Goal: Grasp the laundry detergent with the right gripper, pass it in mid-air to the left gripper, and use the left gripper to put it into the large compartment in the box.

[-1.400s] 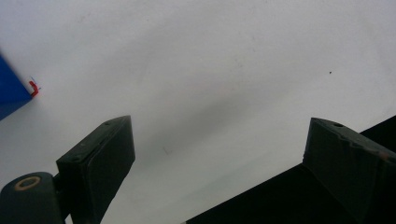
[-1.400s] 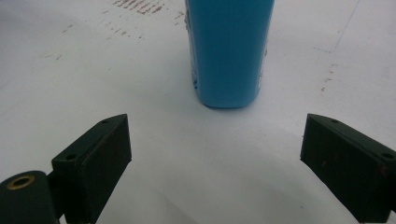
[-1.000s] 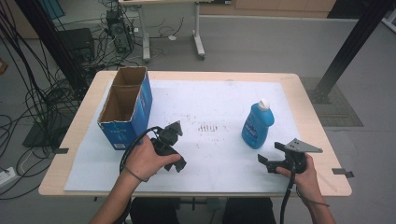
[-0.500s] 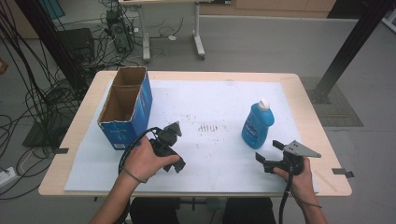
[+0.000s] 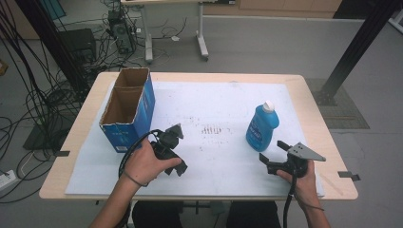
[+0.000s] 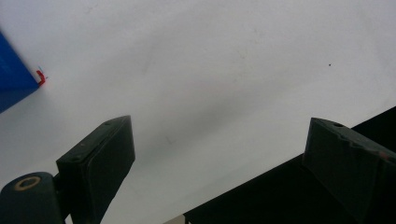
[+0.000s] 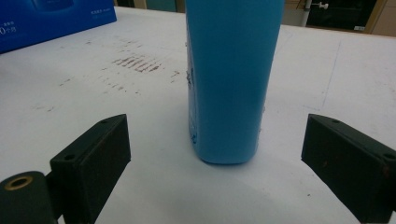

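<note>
Now the right gripper (image 7: 215,154), inching closer than before, is facing the blue bottle (image 7: 231,79) wide open, holding nothing; the left gripper (image 6: 219,158) is idling open, empty.

The blue bottle (image 7: 231,79) is cut off (cap unseen) in the right gripper view.

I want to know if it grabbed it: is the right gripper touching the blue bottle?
Apart. In the right gripper view, the blue bottle stands beyond the open right gripper, white table showing between.
</note>
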Demonstrator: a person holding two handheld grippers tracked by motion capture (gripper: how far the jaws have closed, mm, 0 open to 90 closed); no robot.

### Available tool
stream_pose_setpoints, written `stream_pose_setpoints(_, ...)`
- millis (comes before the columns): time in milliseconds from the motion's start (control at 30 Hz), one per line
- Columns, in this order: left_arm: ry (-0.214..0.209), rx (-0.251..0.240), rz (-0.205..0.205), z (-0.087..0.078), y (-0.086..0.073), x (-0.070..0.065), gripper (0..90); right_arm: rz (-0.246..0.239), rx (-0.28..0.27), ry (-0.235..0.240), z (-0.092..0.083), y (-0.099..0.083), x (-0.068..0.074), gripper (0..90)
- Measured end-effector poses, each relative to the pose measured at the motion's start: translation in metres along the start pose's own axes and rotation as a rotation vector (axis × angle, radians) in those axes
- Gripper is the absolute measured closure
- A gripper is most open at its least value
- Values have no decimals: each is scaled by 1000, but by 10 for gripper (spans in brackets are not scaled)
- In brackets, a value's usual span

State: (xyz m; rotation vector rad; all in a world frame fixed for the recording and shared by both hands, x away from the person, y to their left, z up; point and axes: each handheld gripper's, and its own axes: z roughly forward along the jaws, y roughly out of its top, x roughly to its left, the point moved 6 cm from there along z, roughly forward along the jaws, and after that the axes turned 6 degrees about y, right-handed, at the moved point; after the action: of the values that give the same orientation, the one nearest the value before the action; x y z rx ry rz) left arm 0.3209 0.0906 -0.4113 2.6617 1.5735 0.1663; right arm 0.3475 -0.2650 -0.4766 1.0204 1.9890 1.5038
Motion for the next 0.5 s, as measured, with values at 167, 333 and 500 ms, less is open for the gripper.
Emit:
stream_pose_setpoints(167, -1, -1, 5, -1, 0, 0, 92, 4, -10, -2, 4, 1, 0, 61)
stream_pose_setpoints(333, 0, -1, 6, -1, 0, 0, 92, 0, -21, -5, 7, 6, 0, 58)
stream_pose_setpoints(500, -3, 3, 9, 0, 0, -1, 92, -8, -30, -9, 10, 11, -1, 53)
